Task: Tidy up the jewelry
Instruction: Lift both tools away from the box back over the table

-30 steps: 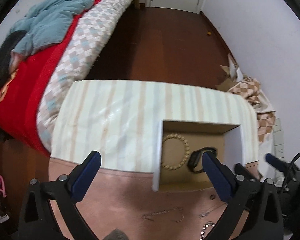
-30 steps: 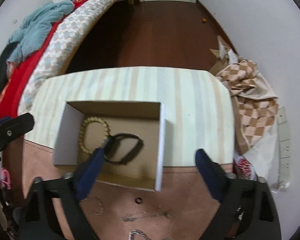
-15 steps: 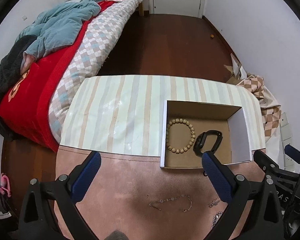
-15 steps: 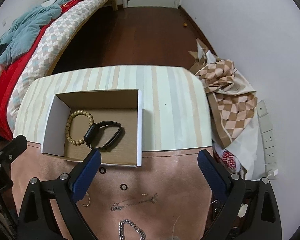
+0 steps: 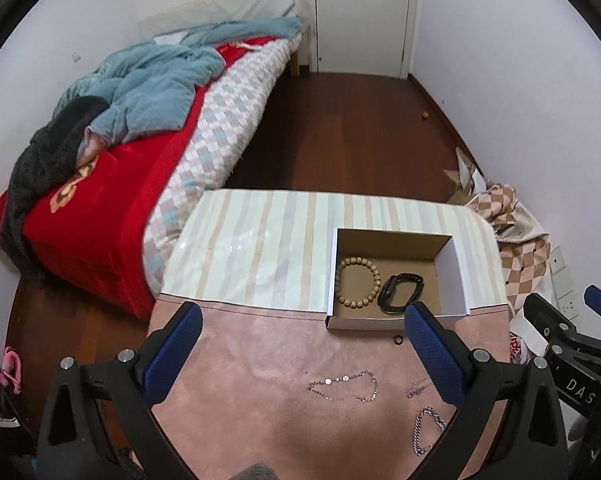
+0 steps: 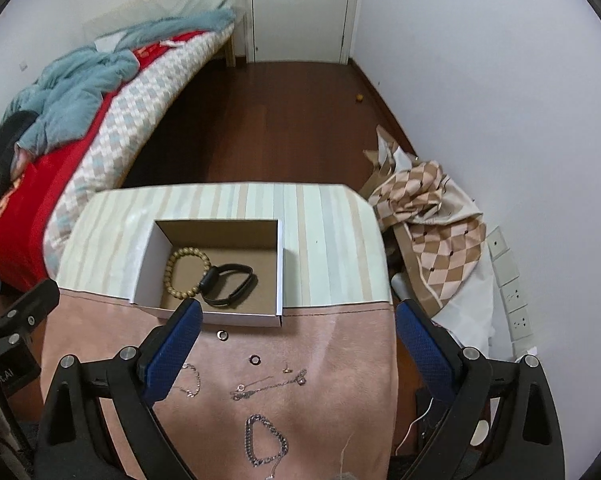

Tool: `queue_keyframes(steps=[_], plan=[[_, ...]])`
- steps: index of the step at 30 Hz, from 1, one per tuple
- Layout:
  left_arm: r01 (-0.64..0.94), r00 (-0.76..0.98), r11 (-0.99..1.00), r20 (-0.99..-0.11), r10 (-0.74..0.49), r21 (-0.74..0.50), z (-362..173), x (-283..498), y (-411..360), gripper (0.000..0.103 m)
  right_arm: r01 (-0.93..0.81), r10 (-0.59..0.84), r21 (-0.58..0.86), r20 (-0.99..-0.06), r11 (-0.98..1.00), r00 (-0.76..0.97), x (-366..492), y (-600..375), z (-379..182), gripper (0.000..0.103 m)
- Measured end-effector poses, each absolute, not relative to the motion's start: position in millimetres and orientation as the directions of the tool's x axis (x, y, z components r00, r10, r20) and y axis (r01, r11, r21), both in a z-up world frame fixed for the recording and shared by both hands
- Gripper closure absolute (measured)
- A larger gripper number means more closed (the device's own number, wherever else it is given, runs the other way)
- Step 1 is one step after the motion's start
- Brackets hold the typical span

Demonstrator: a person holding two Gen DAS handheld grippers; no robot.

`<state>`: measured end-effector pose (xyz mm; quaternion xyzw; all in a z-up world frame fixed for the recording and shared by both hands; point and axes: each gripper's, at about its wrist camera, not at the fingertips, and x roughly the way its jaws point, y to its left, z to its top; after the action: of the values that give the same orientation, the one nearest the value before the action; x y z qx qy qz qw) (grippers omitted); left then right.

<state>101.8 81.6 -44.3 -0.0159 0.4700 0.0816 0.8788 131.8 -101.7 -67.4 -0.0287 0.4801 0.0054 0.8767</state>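
Observation:
An open cardboard box (image 5: 448, 280) (image 6: 279, 264) stands on the table and holds a wooden bead bracelet (image 5: 357, 282) (image 6: 187, 275) and a black band (image 5: 400, 291) (image 6: 228, 284). On the pink mat (image 5: 260, 400) (image 6: 340, 380) in front lie a thin chain (image 5: 342, 385) (image 6: 268, 386), a chunky silver chain (image 5: 426, 430) (image 6: 265, 444), two small rings (image 6: 222, 335) (image 6: 254, 359), an ear stud (image 6: 286, 370) and another fine chain (image 6: 190, 380). My left gripper (image 5: 300, 348) and right gripper (image 6: 298, 344) are open and empty, raised above the mat.
The table has a striped cloth (image 5: 260, 240) at its far half. A bed (image 5: 140, 140) with red and blue covers is at the left. A checked cloth heap (image 6: 432, 220) lies on the floor at the right by the wall. A door (image 5: 360, 12) is at the back.
Both grippers have pulled back and up from the box, so the mat and its chains and rings have come into view. Both stay open.

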Motion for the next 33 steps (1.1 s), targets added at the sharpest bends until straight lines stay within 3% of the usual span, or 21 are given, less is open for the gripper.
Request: queue_keyframes(steps=[21,27,33], plan=[[-0.146,0.623,0.989,-0.776,0.095,0.004,1.4,39.1,65.0,0.0,-0.018,0.006,-0.008,-0.756,1.0,0.654,49.6,-120.6,6.7,0.004],[-0.164,0.608,0.986,-0.789,0.088,-0.017,-22.4,33.5,70.9,0.0,-0.018,0.028,0.022,-0.787,1.0,0.616,42.7,-124.6,-19.4,0.004],[-0.206,0.506,0.978,-0.851,0.142,0.041,-88.7,28.6,84.9,0.0,0.0,0.077,0.087,-0.882,0.996,0.464,40.9,-135.2,-109.0,0.004]])
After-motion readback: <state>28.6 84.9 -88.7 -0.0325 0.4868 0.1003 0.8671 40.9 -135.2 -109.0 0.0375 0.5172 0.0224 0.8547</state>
